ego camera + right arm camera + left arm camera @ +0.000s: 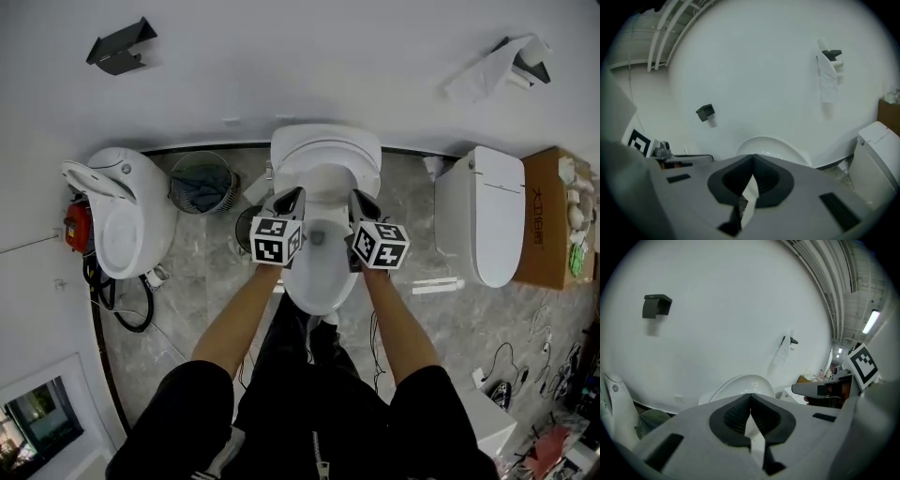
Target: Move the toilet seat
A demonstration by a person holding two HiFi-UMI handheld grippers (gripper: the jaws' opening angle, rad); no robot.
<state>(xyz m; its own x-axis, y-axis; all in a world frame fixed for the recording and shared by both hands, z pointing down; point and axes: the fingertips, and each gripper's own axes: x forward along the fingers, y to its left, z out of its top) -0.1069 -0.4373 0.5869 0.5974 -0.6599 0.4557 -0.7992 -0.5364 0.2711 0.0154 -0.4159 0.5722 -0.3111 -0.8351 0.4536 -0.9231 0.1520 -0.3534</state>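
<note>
Against the back wall, at the middle of the grey marbled floor (202,281), stands a white toilet (314,286) with its bowl open. The toilet seat (325,155) seems to be raised with the lid and leaning on the wall, though I cannot separate seat from lid. Both bare forearms reach out over the bowl. The left gripper (289,200) hangs above the bowl's left rim and the right gripper (362,201) above its right rim, side by side and apart from each other. Neither visibly touches the porcelain. Each gripper's own view shows its dark pads meeting at the tips with nothing caught between them, and only white porcelain shows through the slit lower down. To the left stands a second toilet (122,211) with its lid open, a red object (77,226) at its far side and black cables (127,305) looped on the floor beside it. A round bin (200,181) sits between that toilet and the middle one. To the right is a third toilet (487,216) with its lid down, just beside a cardboard box (551,220). On the wall hang a black bracket (120,47) and a paper holder (514,58) with tissue trailing from it.
</note>
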